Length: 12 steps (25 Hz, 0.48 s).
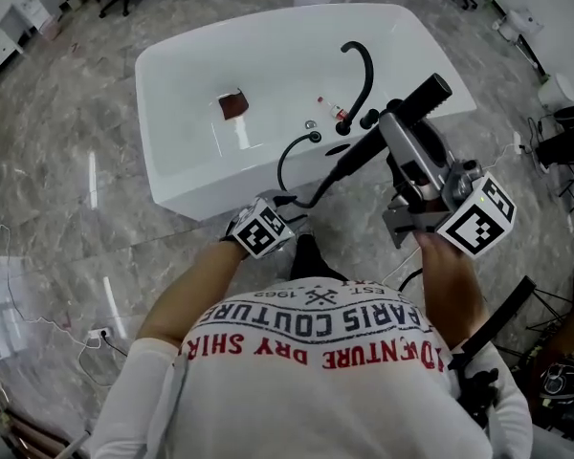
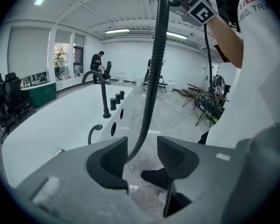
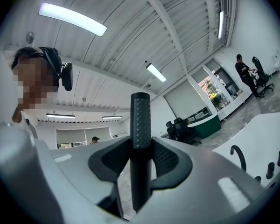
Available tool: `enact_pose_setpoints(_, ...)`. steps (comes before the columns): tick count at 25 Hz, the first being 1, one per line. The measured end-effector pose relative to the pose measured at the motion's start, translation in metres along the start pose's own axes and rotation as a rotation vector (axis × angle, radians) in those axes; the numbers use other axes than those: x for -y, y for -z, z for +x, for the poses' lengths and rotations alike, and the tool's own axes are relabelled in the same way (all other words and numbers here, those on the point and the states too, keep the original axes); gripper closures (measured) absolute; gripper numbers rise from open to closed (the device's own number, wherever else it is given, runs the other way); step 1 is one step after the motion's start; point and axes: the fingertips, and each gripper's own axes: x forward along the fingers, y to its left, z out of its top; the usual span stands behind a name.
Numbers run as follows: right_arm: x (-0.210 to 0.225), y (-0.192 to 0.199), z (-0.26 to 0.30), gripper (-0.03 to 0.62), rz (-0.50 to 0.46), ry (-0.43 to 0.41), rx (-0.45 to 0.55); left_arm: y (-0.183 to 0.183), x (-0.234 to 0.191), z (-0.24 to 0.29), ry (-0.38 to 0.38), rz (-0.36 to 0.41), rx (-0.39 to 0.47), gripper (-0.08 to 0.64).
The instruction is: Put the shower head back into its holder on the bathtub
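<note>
The black shower head (image 1: 402,118) is a long textured stick, lifted over the near rim of the white bathtub (image 1: 182,175). My right gripper (image 1: 390,127) is shut on its handle (image 3: 141,125), which stands upright between the pads. Its black hose (image 1: 285,161) loops down from the handle to the rim. My left gripper (image 1: 282,210) sits low by the tub's outer wall. Its jaws are open in the left gripper view, with the hose (image 2: 151,92) passing between them and touching neither pad. Dark oval holes (image 2: 114,128) lie in the rim beside the curved black faucet (image 1: 362,73).
A brown-red object (image 1: 233,104) and a small bottle (image 1: 330,105) lie inside the tub. Black knobs (image 2: 116,98) stand by the faucet (image 2: 101,91). Tripods and gear (image 1: 564,146) crowd the floor at right. A power strip with cable (image 1: 98,334) lies at left.
</note>
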Motion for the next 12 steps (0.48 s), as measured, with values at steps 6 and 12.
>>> enact_pose_setpoints(6,0.020,-0.002,0.016,0.454,0.025,-0.028,-0.034,0.021,-0.009,0.041,0.009,0.068,-0.102,0.351)
enact_pose_setpoints(12,0.052,-0.011,0.021,0.454,0.054,-0.028,-0.056,0.026,-0.028,0.084,-0.005,0.090,-0.128,0.351)
